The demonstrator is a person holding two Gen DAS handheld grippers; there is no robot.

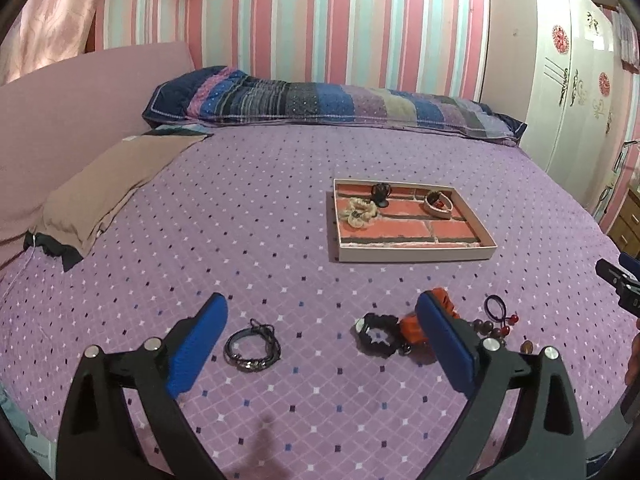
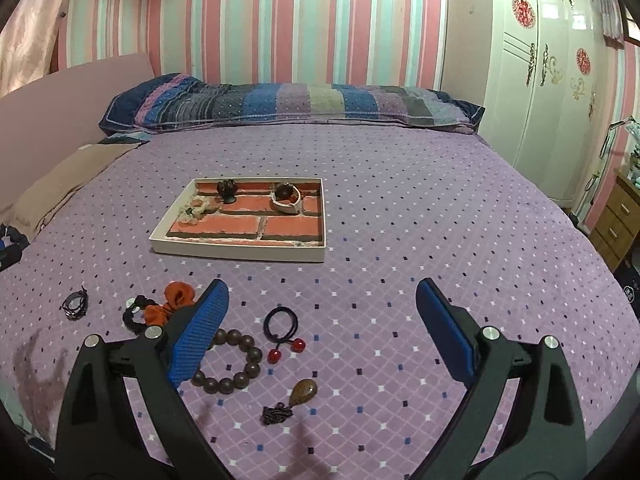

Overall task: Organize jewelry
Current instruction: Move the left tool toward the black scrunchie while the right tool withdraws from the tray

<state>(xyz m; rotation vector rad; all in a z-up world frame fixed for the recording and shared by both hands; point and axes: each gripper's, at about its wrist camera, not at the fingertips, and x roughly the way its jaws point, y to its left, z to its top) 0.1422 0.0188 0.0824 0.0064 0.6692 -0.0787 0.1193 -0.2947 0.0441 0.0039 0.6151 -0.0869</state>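
Note:
A shallow white tray point(image 1: 416, 255) point(image 2: 236, 251) with a brick-pattern floor lies on the purple bed and holds a cream scrunchie point(image 1: 358, 212), a dark claw clip point(image 1: 381, 194) and a pale bangle point(image 1: 438, 204). In front lie a black cord bracelet point(image 1: 252, 346) point(image 2: 75, 304), a black scrunchie point(image 1: 376, 334), an orange scrunchie point(image 2: 174, 304), a brown bead bracelet point(image 2: 234, 360), a hair tie with red balls point(image 2: 282, 326) and a brown pendant point(image 2: 302, 394). My left gripper point(image 1: 322, 312) is open above the bracelet and scrunchies. My right gripper point(image 2: 322, 300) is open above the beads and hair tie.
A striped patchwork pillow point(image 1: 332, 106) lies along the head of the bed. A tan folded cloth point(image 1: 108, 188) lies at the left. A white wardrobe point(image 2: 548, 80) and a wooden drawer unit point(image 2: 616, 220) stand to the right of the bed.

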